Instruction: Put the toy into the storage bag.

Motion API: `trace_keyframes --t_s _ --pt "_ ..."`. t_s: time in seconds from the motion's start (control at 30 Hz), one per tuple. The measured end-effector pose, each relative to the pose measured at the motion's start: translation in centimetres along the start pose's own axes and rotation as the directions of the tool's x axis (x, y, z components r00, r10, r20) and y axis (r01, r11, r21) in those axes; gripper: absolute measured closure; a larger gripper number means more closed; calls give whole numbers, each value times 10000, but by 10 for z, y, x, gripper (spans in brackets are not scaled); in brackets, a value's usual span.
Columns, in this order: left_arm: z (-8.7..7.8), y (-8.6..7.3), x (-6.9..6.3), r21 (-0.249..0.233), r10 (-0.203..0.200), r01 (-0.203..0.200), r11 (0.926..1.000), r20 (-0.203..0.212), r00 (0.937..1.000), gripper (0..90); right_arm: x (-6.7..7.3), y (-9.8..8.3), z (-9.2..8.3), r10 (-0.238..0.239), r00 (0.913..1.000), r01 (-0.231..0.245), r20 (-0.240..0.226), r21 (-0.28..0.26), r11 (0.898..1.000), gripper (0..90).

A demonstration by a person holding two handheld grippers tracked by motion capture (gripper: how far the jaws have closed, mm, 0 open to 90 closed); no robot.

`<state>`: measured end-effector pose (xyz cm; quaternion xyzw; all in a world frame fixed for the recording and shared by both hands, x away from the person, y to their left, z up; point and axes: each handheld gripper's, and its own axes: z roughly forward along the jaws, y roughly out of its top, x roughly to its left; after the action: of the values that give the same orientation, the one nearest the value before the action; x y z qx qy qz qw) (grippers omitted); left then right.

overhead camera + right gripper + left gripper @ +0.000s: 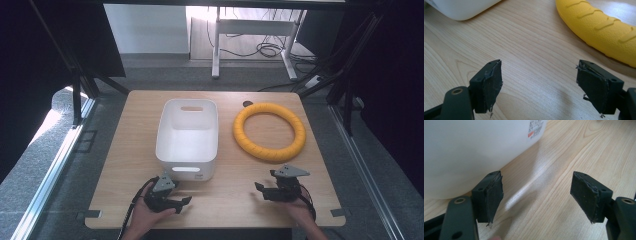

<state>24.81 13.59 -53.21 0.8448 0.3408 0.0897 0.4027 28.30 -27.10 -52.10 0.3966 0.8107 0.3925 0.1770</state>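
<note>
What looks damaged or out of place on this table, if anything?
The table, white bin and yellow ring look tidy. Only the black pads of both open grippers look worn: edges are frayed and peeling, with small shreds hanging.

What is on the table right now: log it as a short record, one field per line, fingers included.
surface: wooden table
bin: white plastic bin, empty, upright, left of centre
ring: yellow ring, flat on the table, right of the bin, apart from it
left gripper: near the bin's near wall, fingers open, nothing between them
right gripper: in front of the ring, fingers open, nothing between them
contact: neither gripper touches the bin or ring
</note>
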Motion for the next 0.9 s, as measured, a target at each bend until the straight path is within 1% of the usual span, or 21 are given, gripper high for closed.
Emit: trace_keyframes --t_s 0.13,0.2,0.27,0.33,0.43,0.53,0.57,0.63,0.67,0.77,0.8,0.87,0.9 --pt "-2 0 -1 -53 13 -13 10000 -10 10000 262 1 0 1 -89 10000 89 8 51 9999 217" --pt "-3 0 -2 -98 33 -33 9999 -25 10000 261 1 0 -1 -81 10000 81 11 -43 10000 226" --pt "-3 1 -2 -136 31 -31 9999 -19 10000 261 0 1 -2 150 9997 -153 -215 -146 9998 250" --pt "-3 1 -2 -96 53 -53 9999 -8 10000 261 0 2 -3 176 9989 -182 -426 -135 9997 273" --pt "-1 1 -1 -25 62 -62 10000 17 10000 261 1 5 -3 -37 9976 41 -696 44 10000 278" --pt "-1 2 -1 -35 40 -40 10000 15 10000 261 2 8 -3 -728 9947 752 -724 306 9967 276" --pt "-2 2 -2 -40 34 -34 10000 18 10000 261 2 9 -3 -816 9938 841 -749 308 9960 276" --pt "-2 2 -2 -54 23 -23 10000 5 10000 261 2 13 -4 -824 9927 855 -879 320 9958 276" --pt "-2 2 -2 -62 25 -25 10000 14 10000 261 2 15 -4 -908 9920 938 -875 314 9951 277" --pt "-2 2 -3 -78 50 -50 10000 29 10000 261 2 19 -6 -931 9913 960 -934 274 9950 281" --pt "-2 2 -3 -77 50 -50 10000 46 10000 261 1 20 -6 -955 9915 982 -886 277 9948 287" --pt "-2 2 -3 -74 46 -45 10000 56 10000 261 1 21 -7 -913 9917 941 -906 273 9952 299" --pt "-2 2 -2 -75 -20 20 10000 65 10000 261 -2 24 -8 -832 9920 862 -946 282 9959 307"
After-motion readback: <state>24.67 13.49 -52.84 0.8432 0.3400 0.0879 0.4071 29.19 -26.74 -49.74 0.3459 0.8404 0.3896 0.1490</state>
